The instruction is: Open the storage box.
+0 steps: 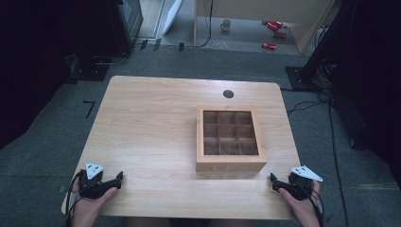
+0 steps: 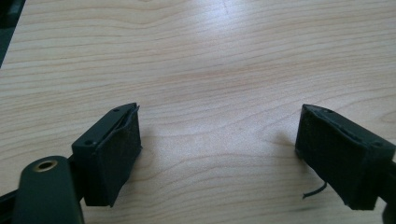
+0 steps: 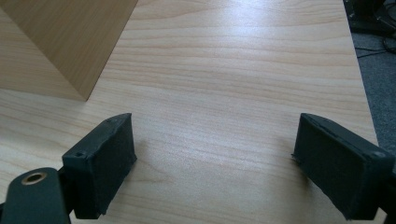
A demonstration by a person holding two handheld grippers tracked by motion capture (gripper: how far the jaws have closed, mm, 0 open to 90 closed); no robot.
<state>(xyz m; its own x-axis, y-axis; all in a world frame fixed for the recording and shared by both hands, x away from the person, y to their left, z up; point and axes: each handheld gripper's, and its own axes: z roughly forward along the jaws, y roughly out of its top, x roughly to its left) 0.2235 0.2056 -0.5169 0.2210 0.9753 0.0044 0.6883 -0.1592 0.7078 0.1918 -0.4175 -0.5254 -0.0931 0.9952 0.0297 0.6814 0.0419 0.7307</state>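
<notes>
A square wooden box (image 1: 230, 138) with a grid of several small compartments stands on the light wooden table (image 1: 151, 123), right of centre. Its compartments look empty from above. My left gripper (image 1: 119, 178) rests at the table's near left corner, open, with bare wood between its pads (image 2: 116, 156). My right gripper (image 1: 273, 181) rests at the near right corner, just in front of the box, also open with nothing between its pads (image 3: 105, 163). One corner of the box (image 3: 70, 42) rises at the upper left in the right gripper view.
A round black cable hole (image 1: 228, 93) sits near the table's far edge. Grey carpet surrounds the table, with cables (image 1: 302, 104) at the right. Farther back on the floor are a mug (image 1: 226, 25) and red objects (image 1: 274, 28).
</notes>
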